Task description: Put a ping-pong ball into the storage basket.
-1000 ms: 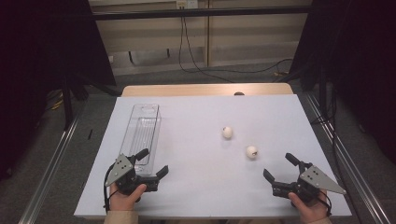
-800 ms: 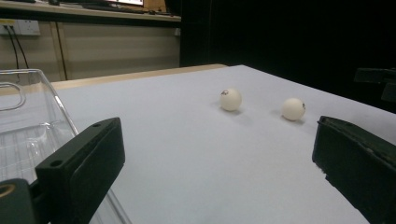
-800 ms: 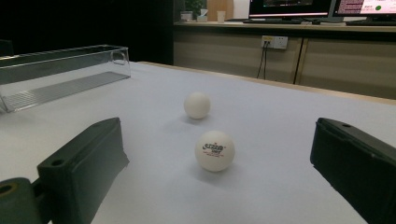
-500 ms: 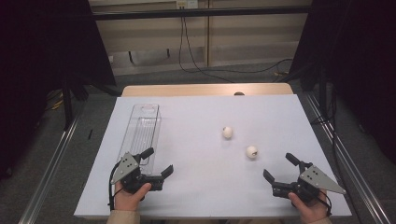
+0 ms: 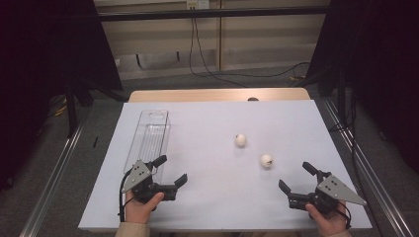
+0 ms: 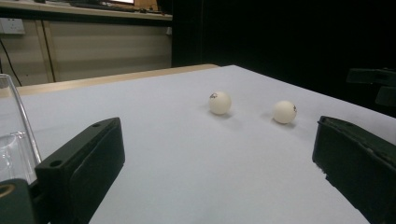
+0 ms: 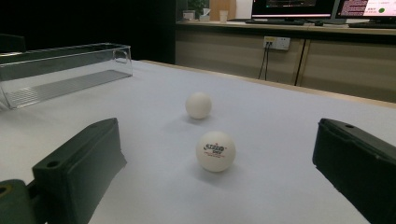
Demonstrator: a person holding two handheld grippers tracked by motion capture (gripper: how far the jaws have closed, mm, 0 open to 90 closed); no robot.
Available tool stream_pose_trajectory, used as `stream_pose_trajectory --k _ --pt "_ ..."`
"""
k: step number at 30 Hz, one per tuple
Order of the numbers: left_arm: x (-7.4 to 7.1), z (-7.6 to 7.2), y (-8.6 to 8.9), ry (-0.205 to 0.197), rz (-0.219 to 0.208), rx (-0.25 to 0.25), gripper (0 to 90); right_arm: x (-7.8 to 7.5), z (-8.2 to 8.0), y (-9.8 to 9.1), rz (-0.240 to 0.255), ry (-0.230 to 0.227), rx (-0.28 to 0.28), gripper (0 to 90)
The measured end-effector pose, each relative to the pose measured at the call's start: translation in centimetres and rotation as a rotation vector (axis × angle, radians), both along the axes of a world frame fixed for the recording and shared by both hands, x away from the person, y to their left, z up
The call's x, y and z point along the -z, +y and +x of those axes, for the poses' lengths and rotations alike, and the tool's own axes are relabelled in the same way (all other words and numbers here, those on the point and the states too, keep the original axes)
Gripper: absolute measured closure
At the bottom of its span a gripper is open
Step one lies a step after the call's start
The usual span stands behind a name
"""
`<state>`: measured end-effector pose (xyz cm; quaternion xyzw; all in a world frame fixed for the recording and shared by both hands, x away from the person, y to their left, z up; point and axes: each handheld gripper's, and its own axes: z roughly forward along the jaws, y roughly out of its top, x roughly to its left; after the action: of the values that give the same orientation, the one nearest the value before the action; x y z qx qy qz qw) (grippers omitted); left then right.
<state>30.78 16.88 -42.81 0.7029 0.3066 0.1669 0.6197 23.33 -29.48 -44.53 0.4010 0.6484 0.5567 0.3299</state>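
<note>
Two white table-tennis balls lie on the white table sheet point(image 5: 212, 207): the far ball point(image 5: 240, 140) point(image 6: 219, 102) point(image 7: 198, 105) and the near ball point(image 5: 266, 160) point(image 6: 285, 112) point(image 7: 215, 151) with printed lettering. A clear plastic tray point(image 5: 149, 140) point(image 7: 60, 70) lies lengthwise at the left and looks empty. My left gripper point(image 5: 171, 172) is open beside the tray's near end, aimed at the balls. My right gripper point(image 5: 295, 177) is open at the front right, with the near ball a short way ahead between its jaw lines. Neither gripper holds anything.
The wooden table edge point(image 5: 217, 95) shows beyond the sheet. Metal rails point(image 5: 54, 168) run along both sides of the table. Cables point(image 5: 232, 74) lie on the floor behind. A desk with monitors point(image 7: 299, 9) stands far off in the right gripper view.
My left gripper has shifted a little to the right and forward along the tray's near end. The right gripper and both balls have stayed put.
</note>
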Motion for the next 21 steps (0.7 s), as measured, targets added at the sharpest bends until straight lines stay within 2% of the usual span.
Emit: stream_pose_trajectory --k 21 --pt "0.0 0.7 -1.8 0.013 0.012 0.029 2.0 0.0 0.0 -0.1 -0.004 -0.002 -0.013 0.4"
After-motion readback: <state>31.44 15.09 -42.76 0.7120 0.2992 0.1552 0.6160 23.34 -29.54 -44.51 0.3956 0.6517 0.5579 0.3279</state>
